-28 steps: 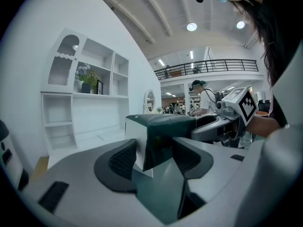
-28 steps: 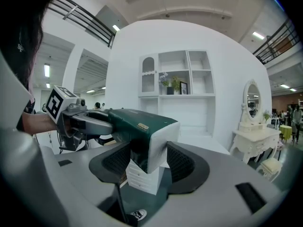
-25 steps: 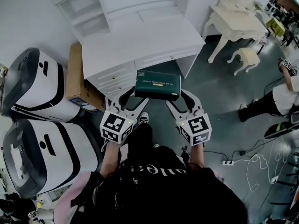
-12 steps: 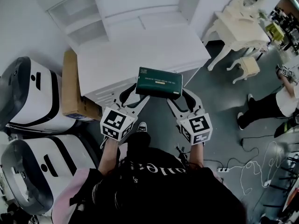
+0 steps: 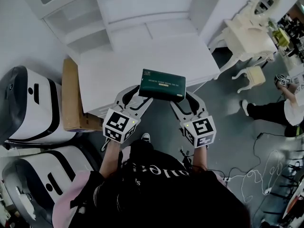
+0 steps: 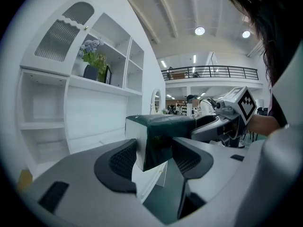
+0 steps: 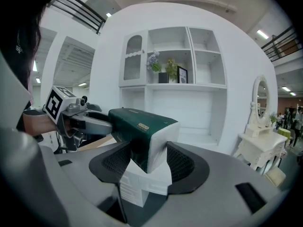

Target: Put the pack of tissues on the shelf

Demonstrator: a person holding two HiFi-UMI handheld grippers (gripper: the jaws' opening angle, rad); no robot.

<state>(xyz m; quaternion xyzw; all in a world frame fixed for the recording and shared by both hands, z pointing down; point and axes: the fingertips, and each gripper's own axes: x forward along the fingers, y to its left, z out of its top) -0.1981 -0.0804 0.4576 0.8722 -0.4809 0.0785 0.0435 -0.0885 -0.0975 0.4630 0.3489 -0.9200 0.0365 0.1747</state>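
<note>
Over the last second we have stepped closer to the worktop (image 5: 118,65). The pack of tissues (image 5: 162,84), which hung in front of the worktop's drawers, now hangs over its front edge.

The shelf (image 5: 80,30) rises from the back of the worktop, so it lies straight ahead of the pack, across the bare white surface and higher up. The pack's long axis runs side to side, along the worktop's front edge, with one end toward each gripper. Neither hand is clearly nearer the shelf. The open compartments at the worktop's back left sit a little more on the left gripper's side.

The left gripper (image 5: 135,99) has its fingers (image 6: 124,160) closed to a narrow gap on the pack's left end, with the dark green wrapper pressed between the ribbed pads. The right gripper (image 5: 186,103) does the same on the right end, and the white end panel shows between its pads. The pack is carried level in the air and touches nothing but the four fingers. We judge the next move to be a forward and upward carry, both hands together.
</note>
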